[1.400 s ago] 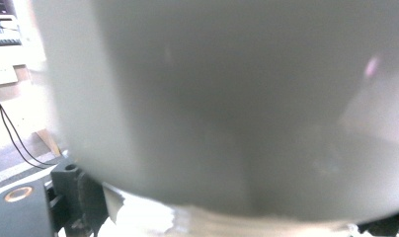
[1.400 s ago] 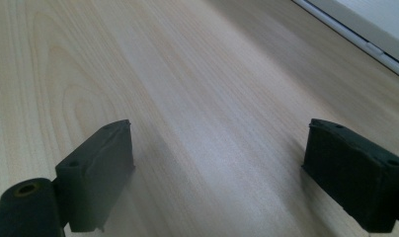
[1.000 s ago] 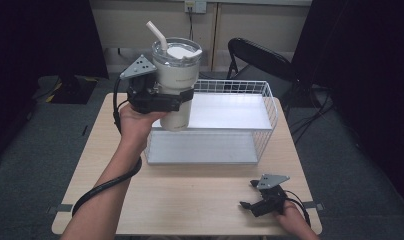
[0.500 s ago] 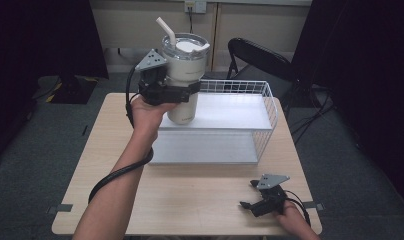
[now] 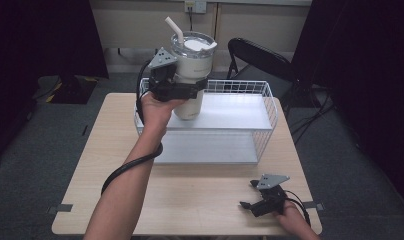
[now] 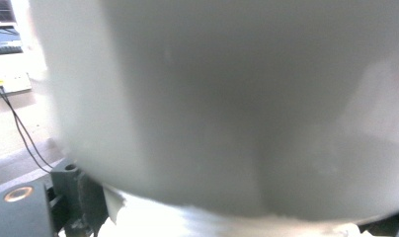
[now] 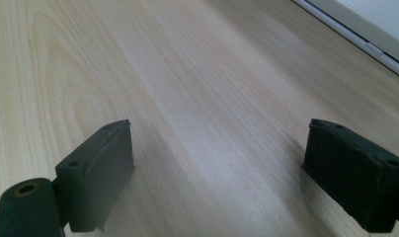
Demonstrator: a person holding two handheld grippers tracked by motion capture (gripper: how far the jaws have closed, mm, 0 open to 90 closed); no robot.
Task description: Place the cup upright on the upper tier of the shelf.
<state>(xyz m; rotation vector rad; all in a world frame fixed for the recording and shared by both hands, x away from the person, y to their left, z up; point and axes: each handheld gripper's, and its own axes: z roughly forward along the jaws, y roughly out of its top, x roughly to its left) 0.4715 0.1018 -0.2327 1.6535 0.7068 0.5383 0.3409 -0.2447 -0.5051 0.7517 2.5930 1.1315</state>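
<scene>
No writing is showing legibly on the cream tumbler (image 5: 191, 75), which the left gripper (image 5: 177, 90) is clamping around its middle, holding it upright over the left end of the wire rack's (image 5: 270, 107) top shelf. Compared with half a second ago, the left arm is reaching farther forward, carrying the tumbler deeper over the shelf. The right gripper (image 5: 250, 204) is staying low at the table's (image 5: 90, 165) near right edge, jaws spread wide, holding nothing.
</scene>
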